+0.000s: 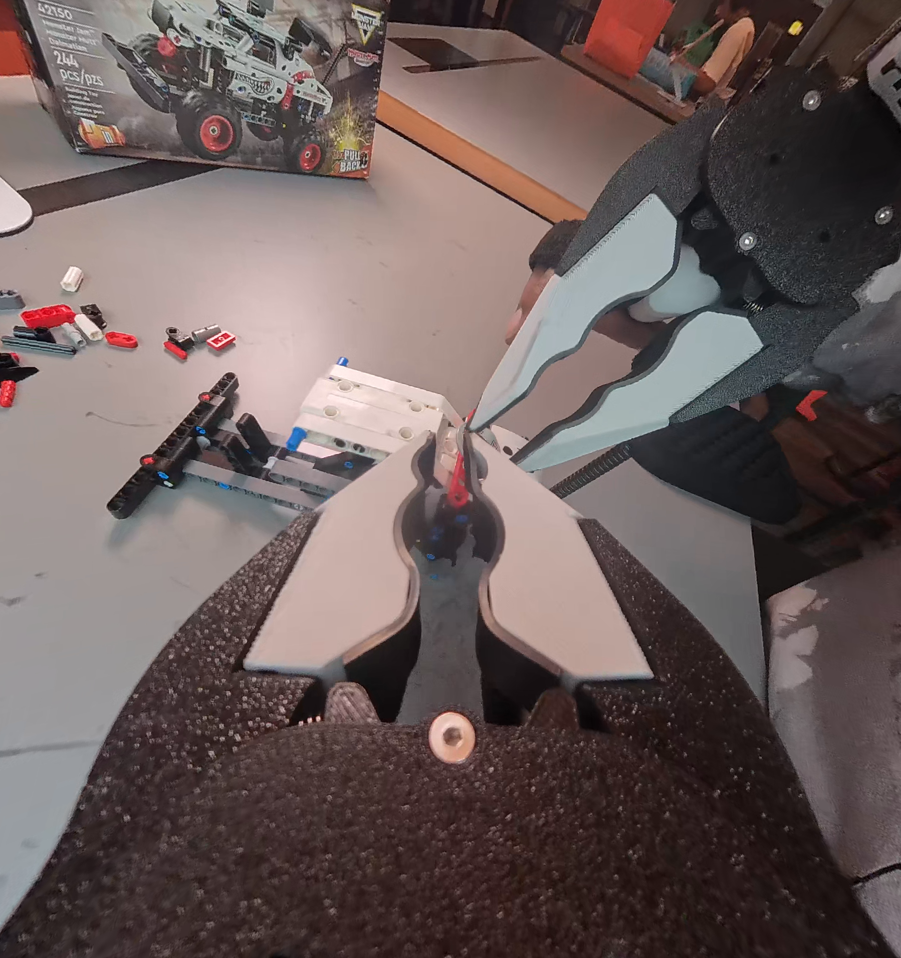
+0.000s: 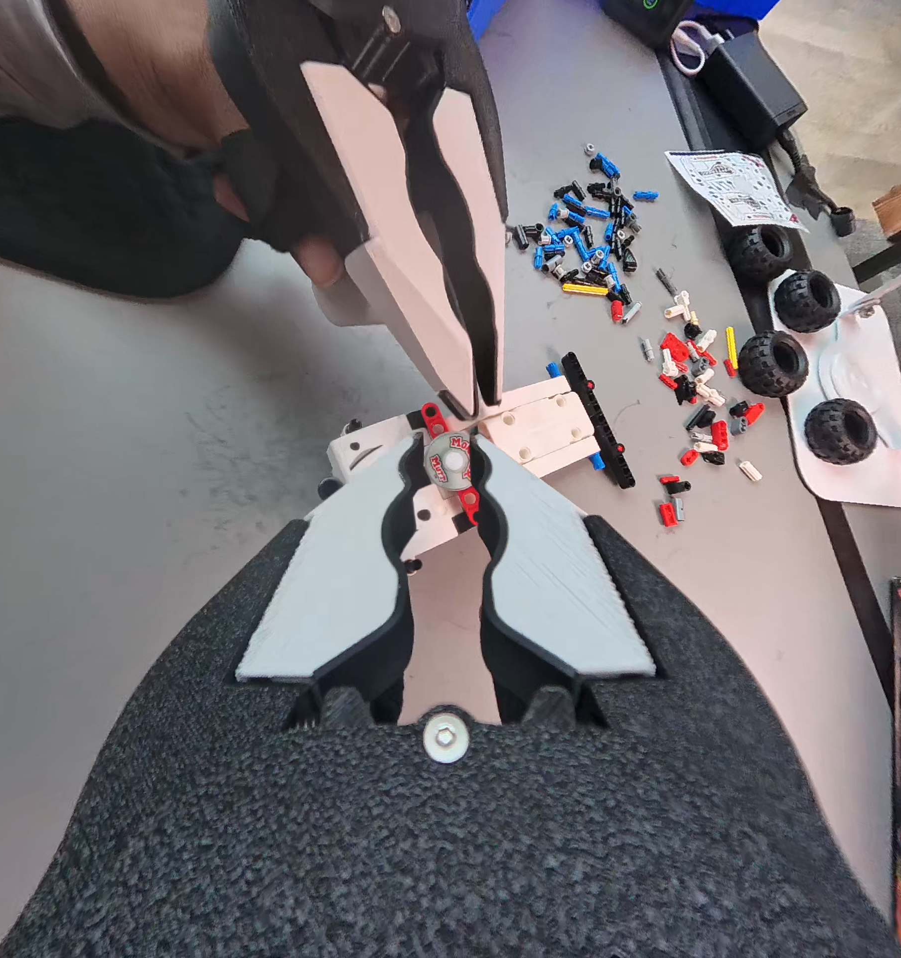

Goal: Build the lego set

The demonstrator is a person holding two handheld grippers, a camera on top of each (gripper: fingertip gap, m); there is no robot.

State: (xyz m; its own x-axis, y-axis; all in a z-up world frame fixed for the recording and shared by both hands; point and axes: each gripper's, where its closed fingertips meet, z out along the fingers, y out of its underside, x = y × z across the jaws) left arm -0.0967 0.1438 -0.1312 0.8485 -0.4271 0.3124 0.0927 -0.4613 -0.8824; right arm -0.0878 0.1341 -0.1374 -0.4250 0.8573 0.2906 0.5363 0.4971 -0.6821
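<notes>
The partly built lego model [image 1: 365,409] lies on the grey table, with a white block and a long black beam [image 1: 173,451]. It also shows in the right wrist view [image 2: 536,430]. A red beam [image 2: 432,417] with a round grey printed disc [image 2: 446,464] on it sits on the model's white front part. My right gripper [image 2: 447,440] has its fingertips against both sides of the disc. It enters the left wrist view [image 1: 495,446] from the upper right. My left gripper [image 1: 449,446] is pinched shut on the model beside the red beam [image 1: 458,482]. It comes down from above in the right wrist view [image 2: 477,407].
The set's box [image 1: 205,83] stands at the back. Loose pieces [image 1: 49,332] lie to the left. A pile of blue and black pins [image 2: 588,233], several black tyres [image 2: 772,363] by a white tray [image 2: 863,466] and a sticker sheet [image 2: 728,186] lie beyond the model. My left and right fingertips are right by each other.
</notes>
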